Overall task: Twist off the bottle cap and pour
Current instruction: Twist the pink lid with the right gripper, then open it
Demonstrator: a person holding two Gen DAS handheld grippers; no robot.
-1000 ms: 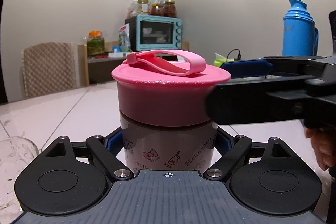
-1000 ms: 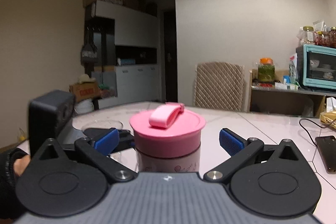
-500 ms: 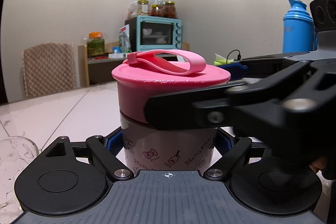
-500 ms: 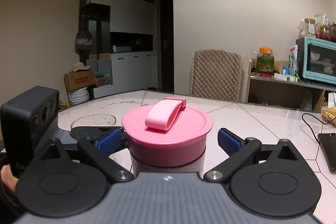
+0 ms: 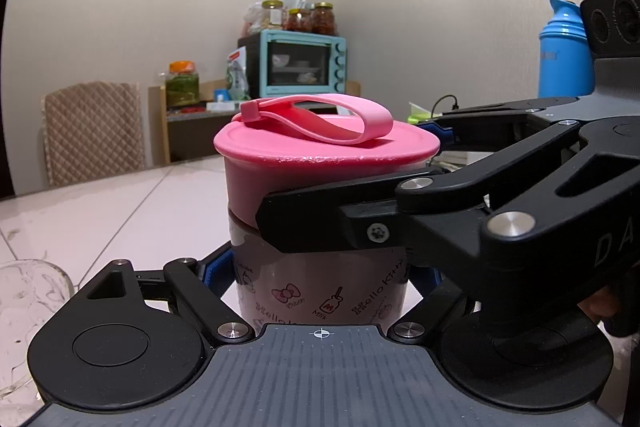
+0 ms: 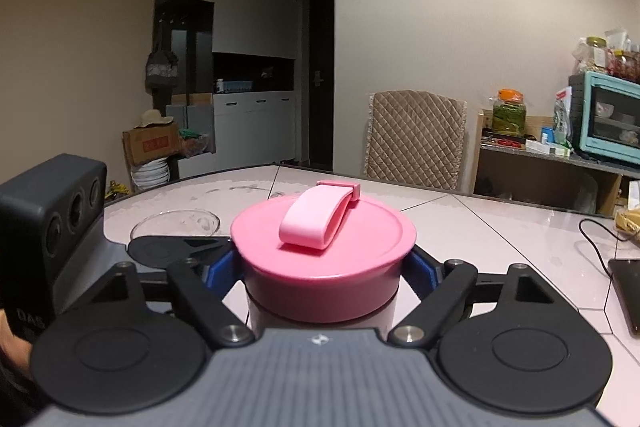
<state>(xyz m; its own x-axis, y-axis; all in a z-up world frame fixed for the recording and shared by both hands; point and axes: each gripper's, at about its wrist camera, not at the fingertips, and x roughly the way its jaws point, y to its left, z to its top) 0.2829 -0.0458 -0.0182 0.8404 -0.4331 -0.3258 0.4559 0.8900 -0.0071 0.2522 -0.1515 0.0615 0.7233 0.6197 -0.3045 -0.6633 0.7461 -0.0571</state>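
From my left wrist camera, the left gripper (image 5: pixel 320 273) is clamped on the body of the bottle (image 5: pixel 320 291), its blue pads pressed to both sides of the printed lower section. The bottle stands upright on the pale tiled table (image 5: pixel 100 211), with its pink cap (image 5: pixel 320 167) on top and a pink strap (image 5: pixel 320 121) looped flat over the lid. The right gripper (image 5: pixel 432 183) reaches in from the right at cap height; one black finger (image 5: pixel 328 223) crosses the front of the cap's skirt and a blue pad (image 5: pixel 438 133) sits against the far side near the rim. A glass (image 5: pixel 28 299) stands at the lower left, partly cut off. A blue thermos (image 5: pixel 564 59) and a teal oven (image 5: pixel 302 65) are in the background.

From my right wrist camera, I look down on the cap (image 6: pixel 322 255) between my own fingers. The right gripper (image 6: pixel 322 269) is narrowed onto it, blue pads (image 6: pixel 218 269) touching the cap's sides left and right, so I read it as gripping the cap. The left gripper's body (image 6: pixel 52 227) shows at the left edge, and beyond it the glass rim (image 6: pixel 176 223). A cable (image 6: pixel 600 247) lies on the table at right.
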